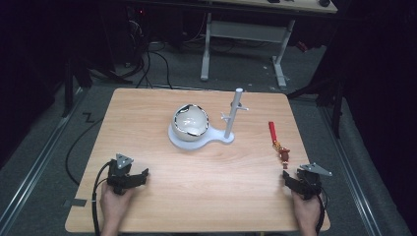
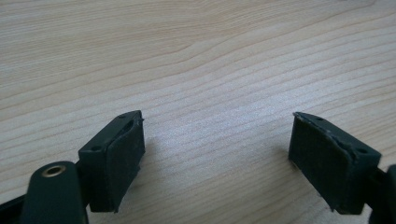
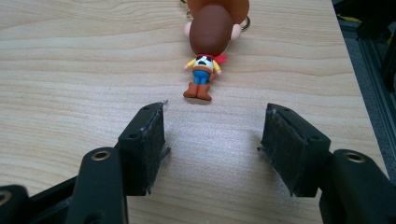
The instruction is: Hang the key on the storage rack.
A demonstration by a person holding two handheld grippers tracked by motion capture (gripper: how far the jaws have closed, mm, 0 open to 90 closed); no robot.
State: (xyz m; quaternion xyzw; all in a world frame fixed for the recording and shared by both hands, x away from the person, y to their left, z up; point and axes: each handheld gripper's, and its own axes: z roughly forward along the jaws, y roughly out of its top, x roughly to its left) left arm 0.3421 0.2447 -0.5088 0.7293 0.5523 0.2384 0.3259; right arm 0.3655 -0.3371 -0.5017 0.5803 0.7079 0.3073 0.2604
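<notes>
Cowboy keychain [image 3: 205, 56] lies on the surface [image 1: 196, 167], at twelve o'clock just beyond the right gripper [image 3: 212, 140]; both it and the left gripper [image 2: 217, 154] have their jaws released, grasping nothing.

No text, label, brand, number or sign can be read in any of the views. The wooden counter [image 1: 196, 167] carries only bare grain, the figure keychain [image 3: 205, 51] bears no legible lettering, and the white stand [image 1: 231, 118] and the bowl [image 1: 191, 122] on it are unmarked. The far desk and the floor are too dark and small to read.
</notes>
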